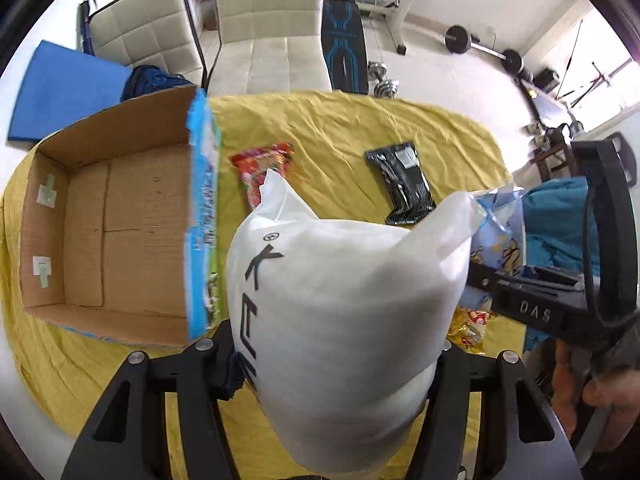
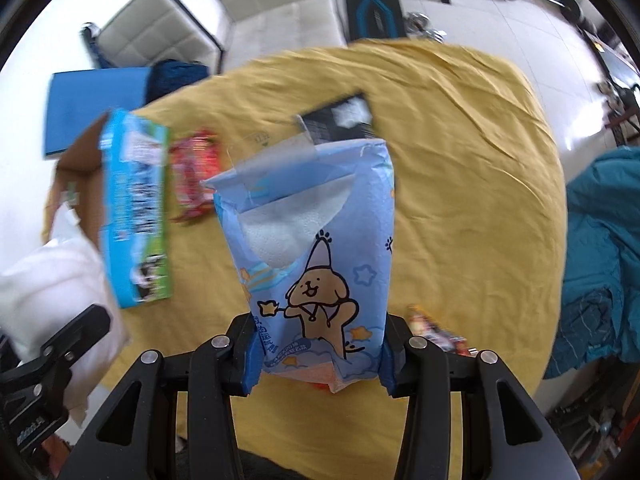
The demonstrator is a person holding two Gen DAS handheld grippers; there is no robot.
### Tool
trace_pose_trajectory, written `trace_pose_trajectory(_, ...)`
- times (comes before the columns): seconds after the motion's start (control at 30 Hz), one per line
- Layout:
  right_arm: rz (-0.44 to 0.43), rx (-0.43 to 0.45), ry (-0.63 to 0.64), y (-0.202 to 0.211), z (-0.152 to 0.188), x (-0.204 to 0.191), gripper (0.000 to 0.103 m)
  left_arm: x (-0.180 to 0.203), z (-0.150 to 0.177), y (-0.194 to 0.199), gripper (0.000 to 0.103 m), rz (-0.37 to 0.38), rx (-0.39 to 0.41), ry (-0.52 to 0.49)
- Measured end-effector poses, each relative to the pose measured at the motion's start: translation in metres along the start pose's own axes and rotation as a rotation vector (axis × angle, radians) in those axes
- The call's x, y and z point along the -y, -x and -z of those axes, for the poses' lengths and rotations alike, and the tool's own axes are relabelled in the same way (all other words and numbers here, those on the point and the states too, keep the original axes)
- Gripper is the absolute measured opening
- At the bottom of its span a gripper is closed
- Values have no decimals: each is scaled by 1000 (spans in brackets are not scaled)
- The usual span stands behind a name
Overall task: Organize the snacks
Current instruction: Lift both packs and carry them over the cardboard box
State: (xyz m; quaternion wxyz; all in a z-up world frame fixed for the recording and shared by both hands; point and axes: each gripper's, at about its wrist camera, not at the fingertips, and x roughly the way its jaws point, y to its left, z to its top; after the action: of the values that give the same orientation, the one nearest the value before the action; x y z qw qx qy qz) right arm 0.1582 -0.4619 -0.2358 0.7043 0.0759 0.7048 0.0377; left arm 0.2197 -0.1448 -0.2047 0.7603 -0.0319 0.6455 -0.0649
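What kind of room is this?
Probably a living room at home that doubles as a gym: a weight bench and barbell stand behind padded chairs and a table under a yellow cloth.

Left tongs (image 1: 336, 356) clamped, pointing down, right tongs (image 2: 320, 356) likewise, seemingly gripping firmly

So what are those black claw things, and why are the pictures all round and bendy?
A person holds two grabbing tools, one per hand. Each carries a wide-eyed camera looking down past its claw, which bends the picture. The left claw squeezes a white bag. The right claw squeezes a blue tissue pack with a cartoon dog. Below is a yellow cloth with an open cardboard box, a red snack packet and a black packet. Another snack peeks out near the right claw.
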Motion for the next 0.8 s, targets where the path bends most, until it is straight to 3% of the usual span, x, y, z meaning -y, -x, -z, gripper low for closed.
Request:
trace_pose_trajectory(0.2, -62, 34, 50, 15, -5, -81, 47, -57, -13, 14, 57, 27, 30, 57)
trace_pose_trajectory(0.4, -97, 34, 73, 5, -23, -169, 47, -148, -30, 9, 57, 18, 5, 124)
trace_pose_trajectory(0.63, -101, 3, 60, -48, -66, -260, 47, -243, -60, -24, 57, -28, -67, 149)
trace_pose_trajectory(0.8, -72, -42, 52, -103, -97, -305, 47, -284, -86, -59, 58, -29, -115, 149)
